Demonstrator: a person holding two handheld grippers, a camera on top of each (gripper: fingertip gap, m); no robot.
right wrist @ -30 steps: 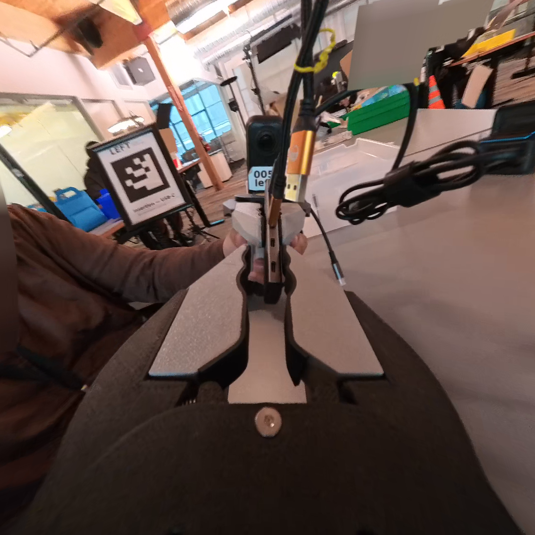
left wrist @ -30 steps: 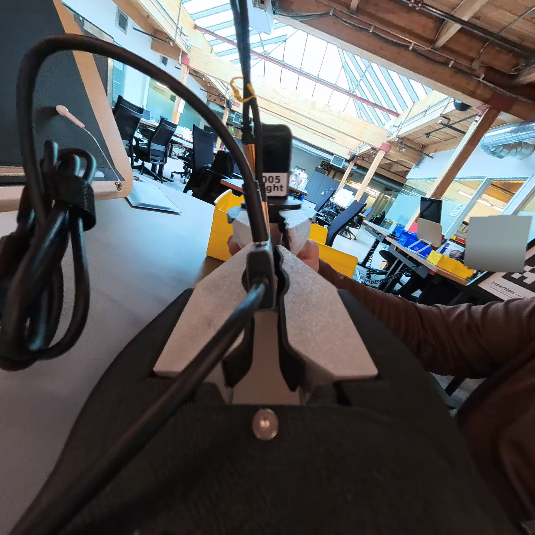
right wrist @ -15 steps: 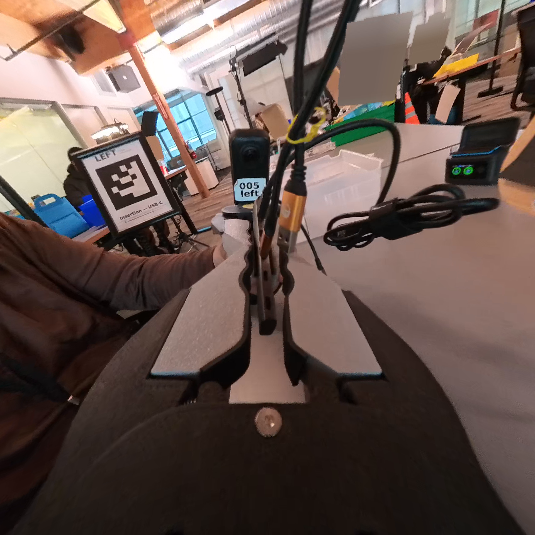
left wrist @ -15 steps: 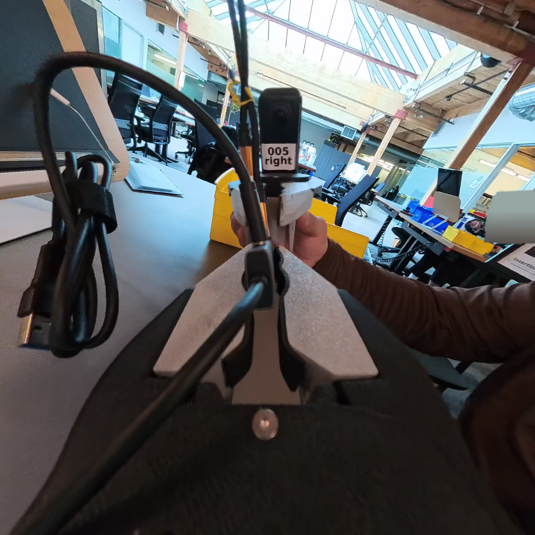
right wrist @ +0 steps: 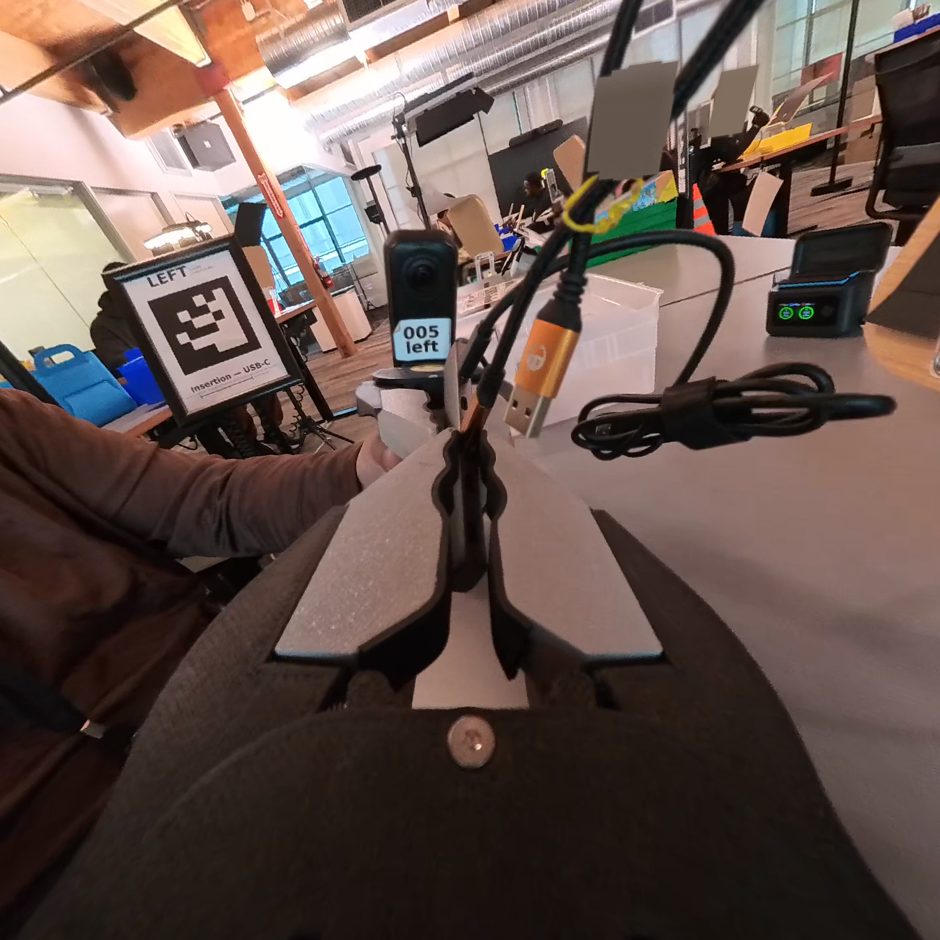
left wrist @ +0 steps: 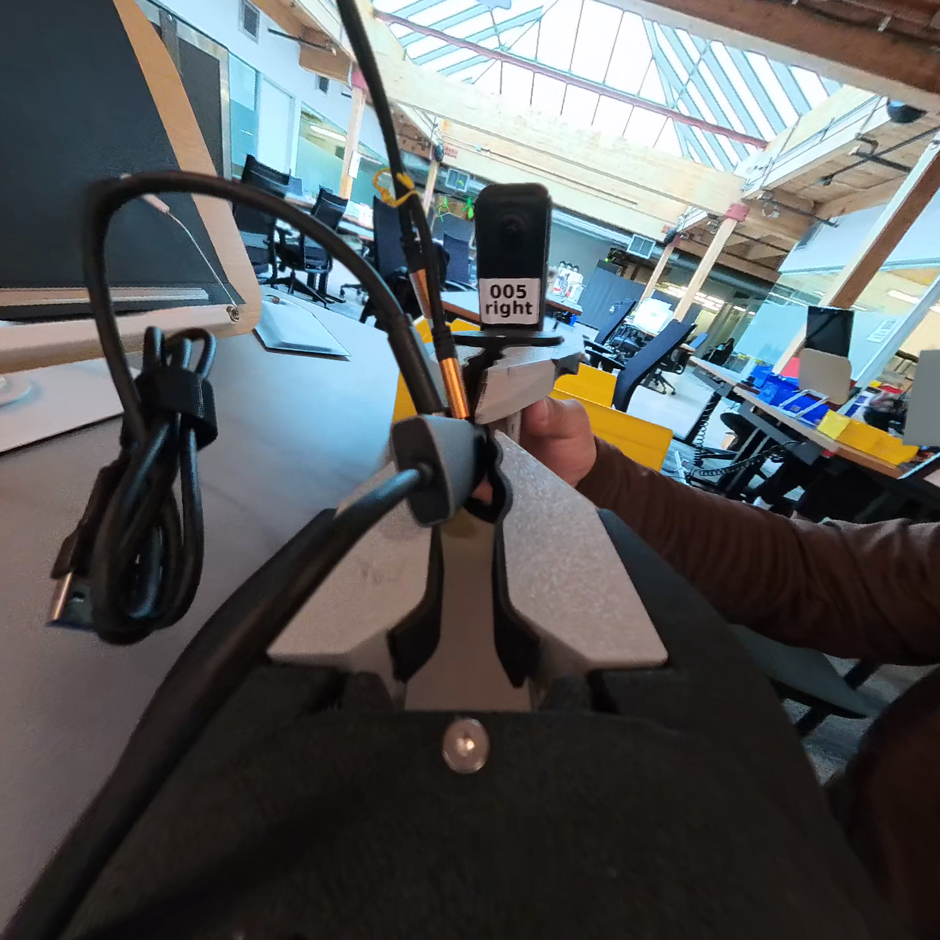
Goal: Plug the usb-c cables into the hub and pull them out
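My right gripper (right wrist: 465, 450) is shut on the slim dark grey hub (right wrist: 463, 534), which lies lengthwise between its jaws. The hub's rounded tail end (left wrist: 432, 468) faces the left wrist camera. Its black tail cable (left wrist: 285, 575) loops up to a strapped bundle (left wrist: 147, 508) that hangs beside it. My left gripper (left wrist: 483, 447) is shut on the thin orange USB-C plug (left wrist: 452, 386), which meets the hub at my right fingertips. I cannot tell whether it is seated. That cable's large orange USB-A plug (right wrist: 539, 376) dangles free. The grippers face each other tip to tip above the grey table (right wrist: 763, 559).
Yellow bins (left wrist: 620, 427) stand behind the right gripper. A white plastic tub (right wrist: 615, 346) and a black case with green lights (right wrist: 824, 300) stand at the table's far side. A framed marker sign (right wrist: 203, 330) stands at the left. A wood-edged dark panel (left wrist: 76, 152) rises at the left.
The hub's tail end has turned, so its oval face now shows in the left view. The orange plug now shows at its top. The cable bundle has swung lower and nearer.
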